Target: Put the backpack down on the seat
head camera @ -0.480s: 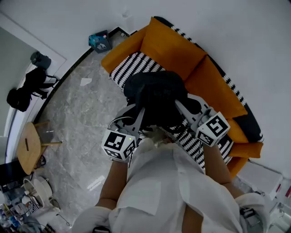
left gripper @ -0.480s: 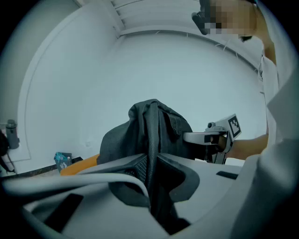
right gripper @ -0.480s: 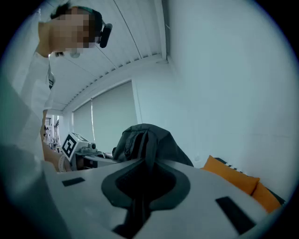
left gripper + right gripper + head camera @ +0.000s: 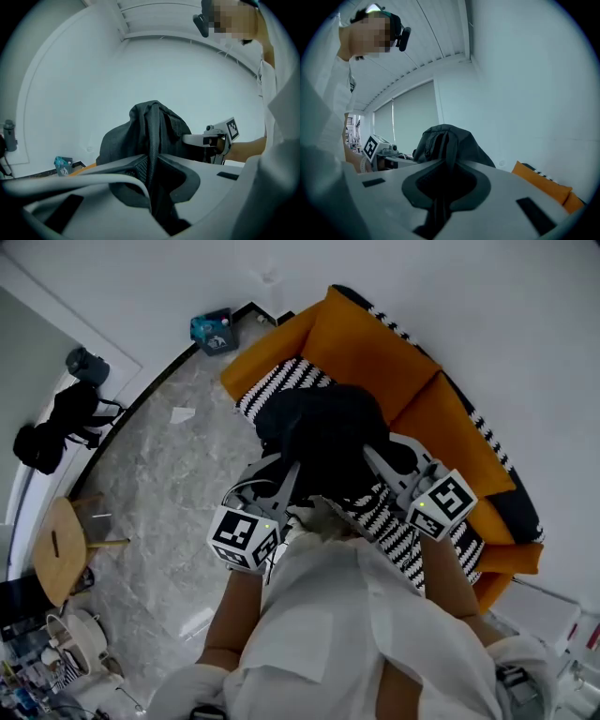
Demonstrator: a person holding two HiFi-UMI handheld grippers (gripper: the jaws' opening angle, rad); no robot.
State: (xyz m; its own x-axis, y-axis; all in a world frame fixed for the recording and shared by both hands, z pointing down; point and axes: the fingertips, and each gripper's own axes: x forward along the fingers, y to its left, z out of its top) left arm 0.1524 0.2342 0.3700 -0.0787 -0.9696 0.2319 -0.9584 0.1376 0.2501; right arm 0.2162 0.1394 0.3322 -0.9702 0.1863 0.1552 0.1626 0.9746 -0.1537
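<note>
White wall (image 4: 506, 315) behind orange sofa (image 4: 375, 343); black-and-white striped seat cushions (image 4: 281, 381). Grey marble floor (image 4: 159, 484), glossy; black skirting (image 4: 173, 362) along wall foot. Round wooden stool (image 4: 58, 545) at left. Small teal box (image 4: 210, 328) near sofa end. Tall window (image 4: 415, 117), pale daylight. Slatted ceiling (image 4: 431, 37).

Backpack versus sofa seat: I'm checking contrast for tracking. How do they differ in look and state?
The backpack is plain black; the sofa seat is black-and-white striped. The backpack bulges upright, pinched by the left gripper and right gripper, jaws shut on its fabric; the sofa seat lies flat under it. Both look like soft fabric.
</note>
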